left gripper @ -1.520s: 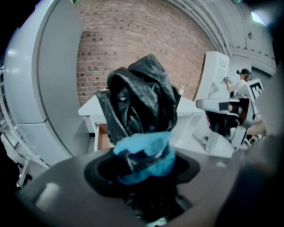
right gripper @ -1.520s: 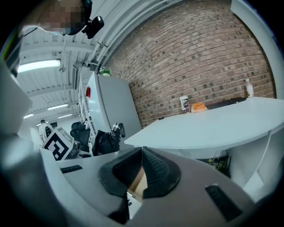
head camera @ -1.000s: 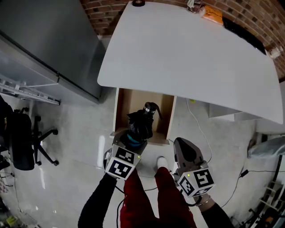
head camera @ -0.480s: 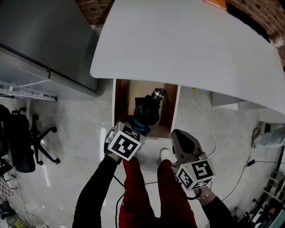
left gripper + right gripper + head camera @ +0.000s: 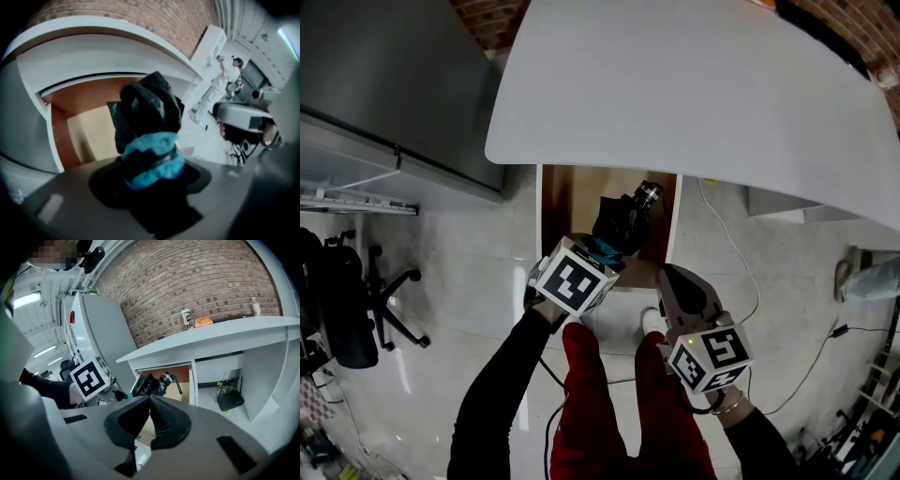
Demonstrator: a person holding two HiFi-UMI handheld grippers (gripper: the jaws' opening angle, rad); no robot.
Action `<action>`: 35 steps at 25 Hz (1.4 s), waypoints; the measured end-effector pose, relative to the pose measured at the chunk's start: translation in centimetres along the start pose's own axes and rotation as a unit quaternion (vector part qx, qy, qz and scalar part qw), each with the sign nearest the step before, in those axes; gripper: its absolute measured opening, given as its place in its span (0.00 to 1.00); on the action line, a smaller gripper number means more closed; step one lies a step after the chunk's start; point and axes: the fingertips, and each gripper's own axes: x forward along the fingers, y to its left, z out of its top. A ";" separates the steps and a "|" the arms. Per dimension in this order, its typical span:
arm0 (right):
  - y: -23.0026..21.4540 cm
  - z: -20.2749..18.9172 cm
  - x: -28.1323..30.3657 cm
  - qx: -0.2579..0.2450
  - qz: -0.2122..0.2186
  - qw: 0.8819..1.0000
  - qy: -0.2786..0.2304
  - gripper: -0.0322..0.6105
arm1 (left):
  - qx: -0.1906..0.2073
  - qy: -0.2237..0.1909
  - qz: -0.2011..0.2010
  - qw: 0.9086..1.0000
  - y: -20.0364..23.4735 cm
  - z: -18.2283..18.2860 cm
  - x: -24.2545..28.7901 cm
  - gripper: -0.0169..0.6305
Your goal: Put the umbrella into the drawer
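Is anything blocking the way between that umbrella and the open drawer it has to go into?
Nothing visible does. The left gripper holds the umbrella just above the open drawer, whose floor looks bare where it shows. The desk top overhangs only the drawer's back part. The right gripper hangs off to the side.

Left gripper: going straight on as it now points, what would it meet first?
Probably the open drawer: the left gripper, shut on the umbrella, aims into its wooden inside, where the umbrella's far end would touch first. Depth is unclear.

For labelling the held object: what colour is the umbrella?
Umbrella: black, with a teal band at its near end; left gripper view shows it best.
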 end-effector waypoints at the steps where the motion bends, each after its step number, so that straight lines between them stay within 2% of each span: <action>1: 0.0 0.0 0.1 0.001 0.000 1.000 0.001 0.06 | 0.003 0.002 -0.002 1.000 0.0 0.1 0.0 0.45; 5: 0.0 0.2 0.5 0.007 -0.004 1.000 0.002 0.06 | 0.032 -0.006 0.001 0.999 0.4 1.6 0.0 0.45; 8: -0.1 0.2 1.0 0.008 -0.003 1.000 0.006 0.06 | 0.047 0.011 0.010 0.999 1.2 1.7 0.4 0.45; 16: -0.5 -0.2 2.2 0.004 -0.005 1.000 0.019 0.06 | 0.062 0.019 0.028 0.997 4.0 2.1 2.1 0.45; 28: -1.6 -2.6 5.3 -0.007 -0.034 0.996 0.082 0.06 | 0.045 0.014 0.048 0.998 6.4 1.3 6.0 0.45; 35: -2.3 -3.4 7.8 0.006 -0.039 0.991 0.130 0.06 | 0.035 0.013 0.053 0.998 7.4 1.1 7.8 0.45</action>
